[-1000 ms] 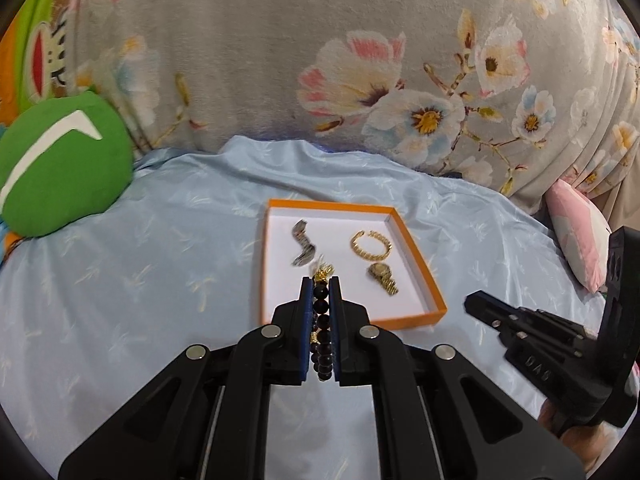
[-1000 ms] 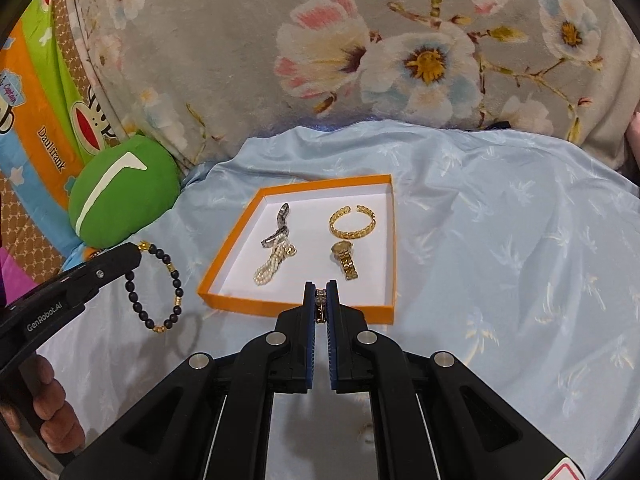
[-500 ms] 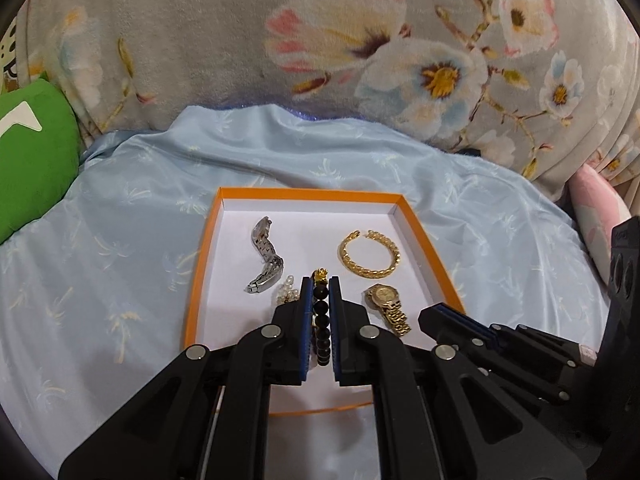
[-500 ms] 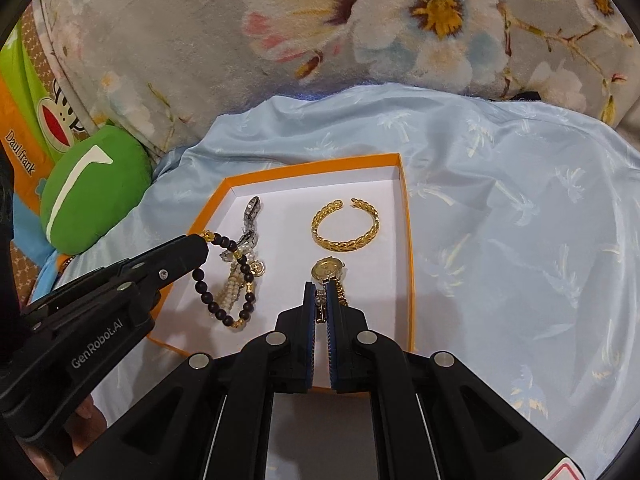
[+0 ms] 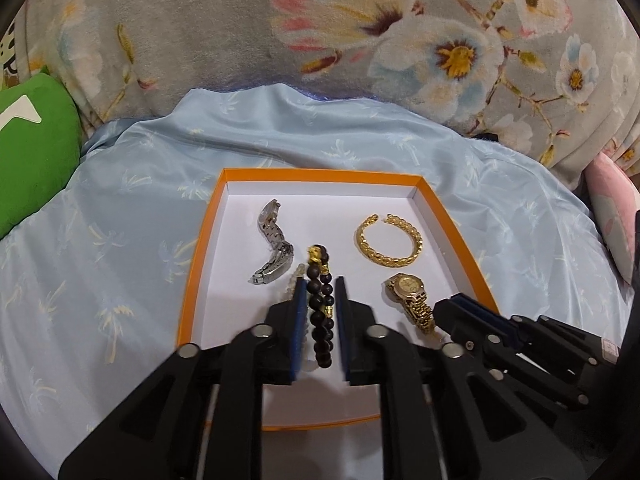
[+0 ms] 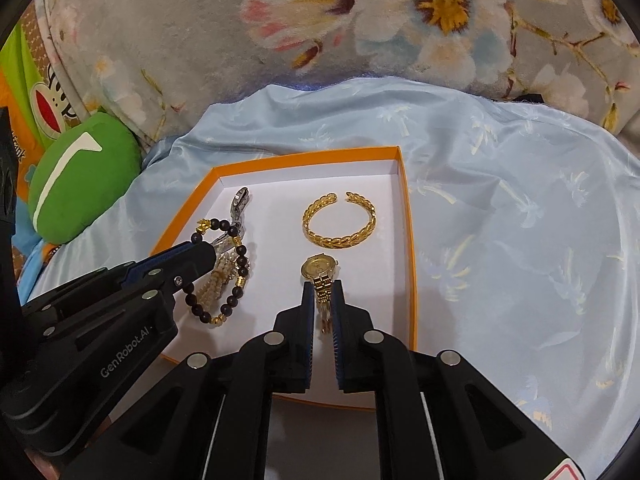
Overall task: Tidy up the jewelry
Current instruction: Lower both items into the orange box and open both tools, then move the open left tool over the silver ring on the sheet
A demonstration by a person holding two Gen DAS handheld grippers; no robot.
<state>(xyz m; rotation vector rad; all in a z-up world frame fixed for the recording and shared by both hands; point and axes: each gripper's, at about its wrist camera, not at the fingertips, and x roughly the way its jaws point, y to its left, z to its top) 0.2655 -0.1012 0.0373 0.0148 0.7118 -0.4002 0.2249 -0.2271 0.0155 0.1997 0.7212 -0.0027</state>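
An orange-rimmed white tray [image 5: 452, 220] lies on the bed. My left gripper [image 5: 320, 284] is low over its middle and its jaws are opening. A black bead bracelet [image 5: 320, 320] with gold beads lies between them, with gaps at the pads. In the right wrist view that bracelet [image 6: 240, 264] rests partly on a pearl bracelet [image 6: 216, 288]. My right gripper [image 6: 322, 286] is opening too, and the strap of a gold watch [image 6: 319, 267] lies loose between its pads. A gold bangle [image 6: 340, 222] and a silver watch [image 5: 274, 250] lie further back in the tray.
A light blue sheet [image 5: 100, 240] covers the bed under the tray. A green cushion [image 6: 80, 184] sits at the left, a grey floral blanket [image 5: 320, 40] rises behind, and a pink cushion [image 5: 612, 216] is at the right.
Both grippers came forward and down over the tray. Their jaws were shut on the bead bracelet and the gold watch; now they have parted and both pieces lie in the tray.
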